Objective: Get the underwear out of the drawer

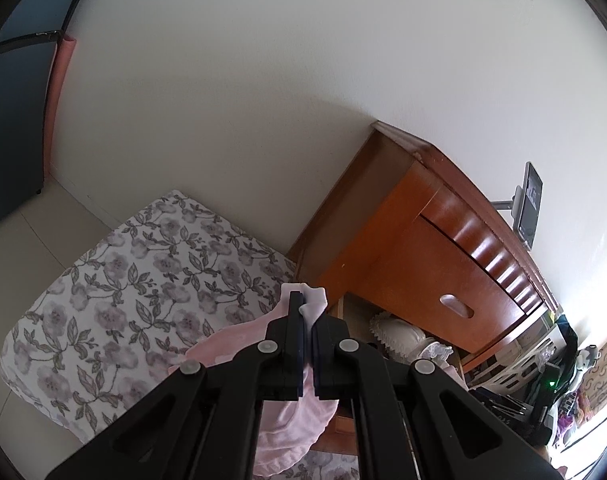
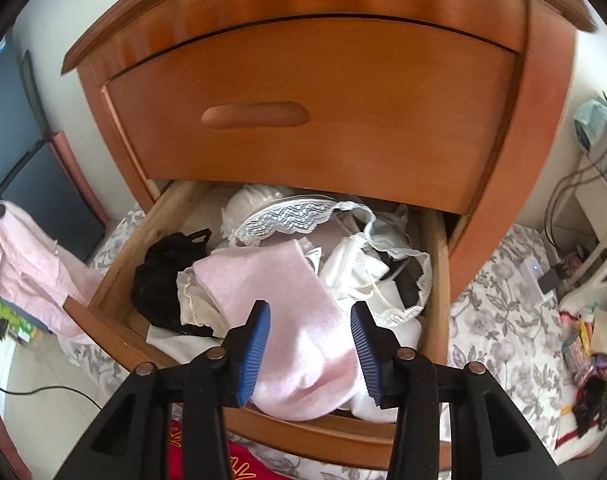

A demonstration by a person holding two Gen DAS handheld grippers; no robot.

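My left gripper (image 1: 309, 308) is shut on a pale pink pair of underwear (image 1: 295, 428), which hangs from its tips above the floral bed. The right wrist view shows that same pink underwear (image 2: 27, 264) dangling left of the open lower drawer (image 2: 437, 280). Over the drawer's front, my right gripper (image 2: 310, 310) is open. A second pink garment (image 2: 287, 300) lies between its blue pads (image 2: 255, 352) and rests on the pile, draped onto the drawer's front edge. Around it in the drawer lie a black garment (image 2: 163, 280) and white lace pieces (image 2: 287, 216).
The wooden nightstand (image 2: 303, 100) has its upper drawer closed. The bed with its floral sheet (image 1: 143, 280) flanks it on both sides. Cables, a white basket and small clutter (image 2: 591, 360) sit at the right. A red cloth (image 2: 207, 460) lies below the drawer. A phone on a mount (image 1: 529, 204) hangs from the wall.
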